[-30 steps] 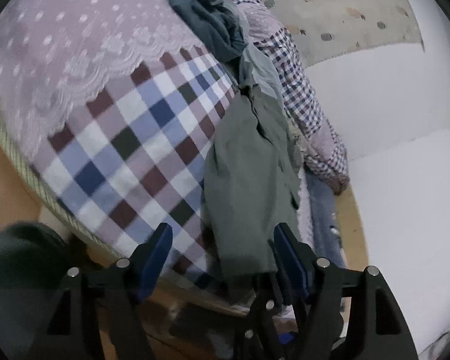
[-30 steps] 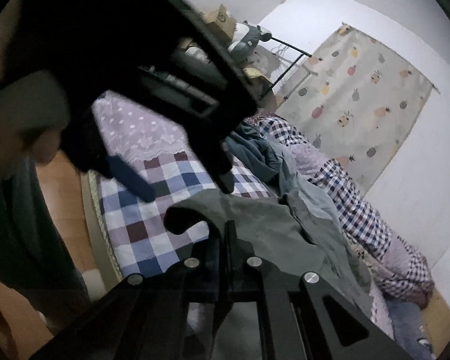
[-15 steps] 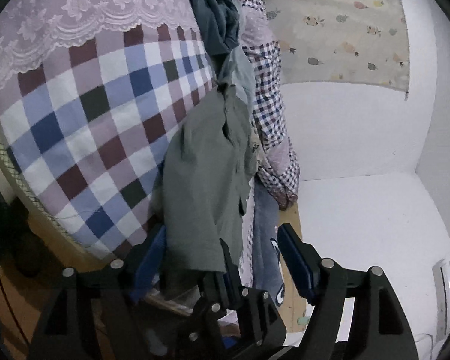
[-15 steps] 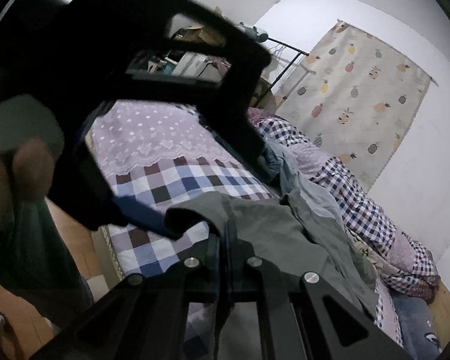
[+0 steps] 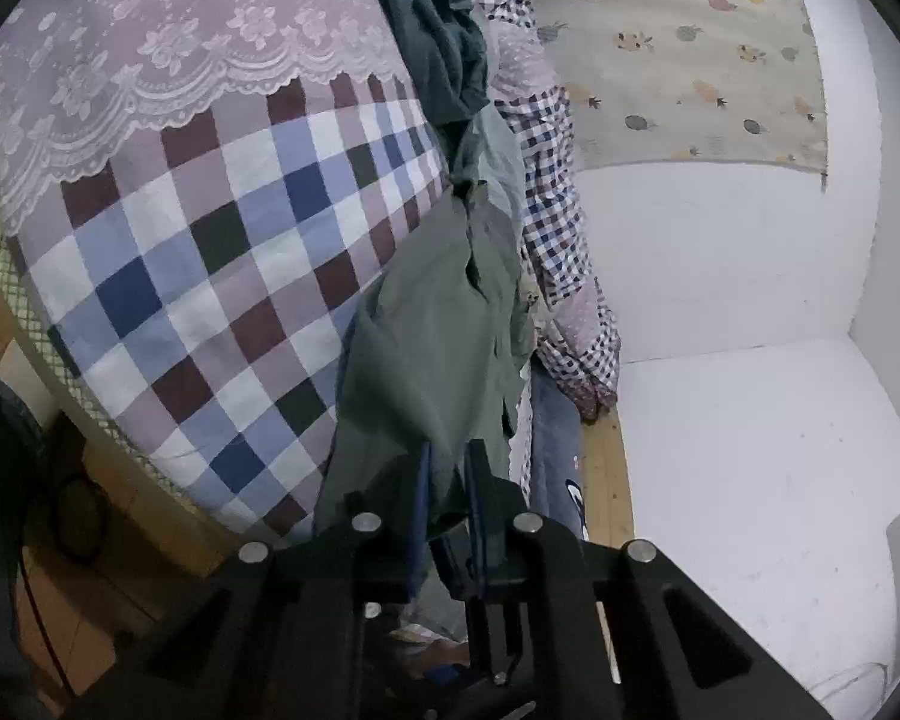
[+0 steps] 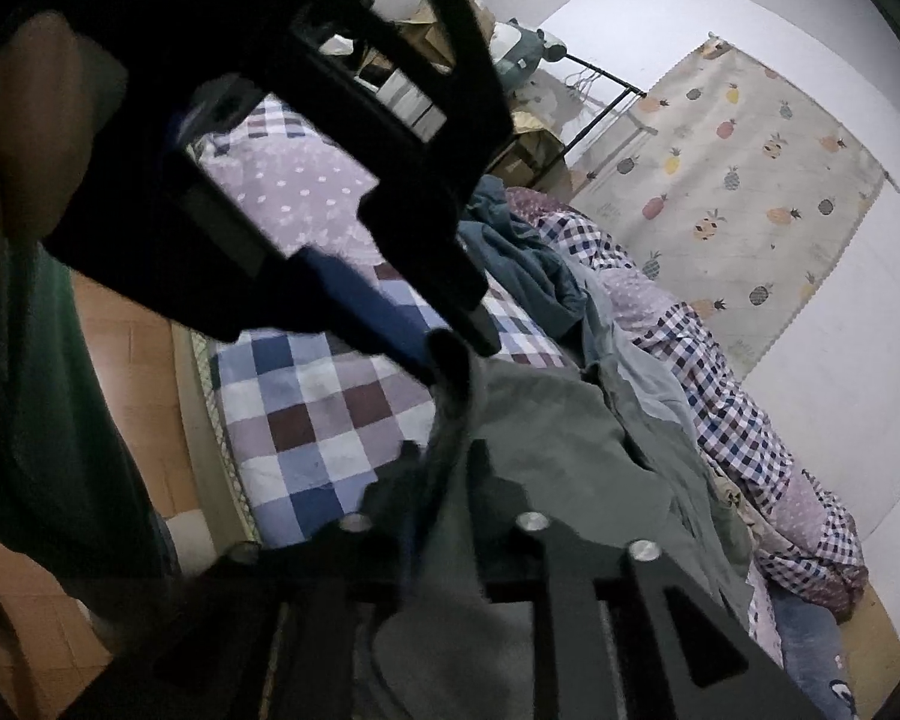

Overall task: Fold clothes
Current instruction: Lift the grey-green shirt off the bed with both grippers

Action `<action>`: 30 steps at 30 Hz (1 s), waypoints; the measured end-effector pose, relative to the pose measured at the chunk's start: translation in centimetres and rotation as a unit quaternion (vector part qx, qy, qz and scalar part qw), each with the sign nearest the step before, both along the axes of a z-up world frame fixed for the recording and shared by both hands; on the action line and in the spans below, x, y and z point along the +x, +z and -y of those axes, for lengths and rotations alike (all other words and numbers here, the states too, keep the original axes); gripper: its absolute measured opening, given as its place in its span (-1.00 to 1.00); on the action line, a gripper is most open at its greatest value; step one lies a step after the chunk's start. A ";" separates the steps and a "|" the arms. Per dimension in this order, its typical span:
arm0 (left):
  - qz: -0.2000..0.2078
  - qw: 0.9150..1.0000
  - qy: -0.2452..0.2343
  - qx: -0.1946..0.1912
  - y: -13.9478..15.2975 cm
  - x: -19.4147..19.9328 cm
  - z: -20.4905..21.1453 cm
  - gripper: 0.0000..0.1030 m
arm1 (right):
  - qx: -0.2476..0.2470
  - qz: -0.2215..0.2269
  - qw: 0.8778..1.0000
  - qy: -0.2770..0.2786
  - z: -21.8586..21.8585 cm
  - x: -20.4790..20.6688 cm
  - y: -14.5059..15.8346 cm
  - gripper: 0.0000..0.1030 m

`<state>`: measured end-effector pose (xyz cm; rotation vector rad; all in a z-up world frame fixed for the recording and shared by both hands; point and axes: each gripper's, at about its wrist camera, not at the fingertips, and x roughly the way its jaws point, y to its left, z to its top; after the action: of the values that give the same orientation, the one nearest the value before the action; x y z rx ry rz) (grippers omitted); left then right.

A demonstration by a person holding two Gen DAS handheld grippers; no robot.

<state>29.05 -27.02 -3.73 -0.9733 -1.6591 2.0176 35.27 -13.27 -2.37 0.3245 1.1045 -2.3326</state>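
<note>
- Checked bedding (image 5: 222, 276) is seen behind the grey-green garment (image 5: 438, 324).
- Its hem is pinched by the just-closed left gripper (image 5: 447, 480).
- Cloth lies between the right gripper (image 6: 444, 480), just parting; steady tension is advised.

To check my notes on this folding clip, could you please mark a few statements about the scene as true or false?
1. The left tool grips the grey-green garment. True; its jaws have just been closing on it.
2. The bed sheet is plain white. False; it is checked in blue, maroon and white.
3. The wall hanging bears a pineapple print. True.
4. The grey-green garment lies neatly folded on the floor. False; it lies unfolded on the bed sheet.
</note>
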 end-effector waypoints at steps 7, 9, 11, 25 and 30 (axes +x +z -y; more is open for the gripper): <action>0.001 1.000 0.027 0.005 -0.1 1.1 1.3 -0.78 | -0.003 0.014 1.000 -0.009 -0.2 -0.9 -0.1 -0.80; 0.001 0.999 0.042 0.007 -0.1 1.3 1.8 -0.78 | -0.007 0.020 1.000 -0.014 -0.3 -1.2 0.1 -0.96; 0.007 0.998 0.054 0.008 -0.2 1.4 2.2 -0.58 | -0.016 0.026 0.999 -0.014 -0.5 -1.4 0.5 -0.96; 0.001 0.999 0.006 0.038 -0.6 0.6 -0.6 0.39 | -0.070 0.046 0.996 -0.011 -0.9 -1.1 3.2 -0.96; -0.006 1.000 0.004 0.021 -0.3 0.7 -0.7 0.18 | -0.064 0.041 0.997 -0.002 -0.6 -0.6 2.9 -0.96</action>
<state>29.70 -26.33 -4.04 -0.9400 -1.6941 1.9810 34.71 -12.66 0.53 0.3708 0.9116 -2.3575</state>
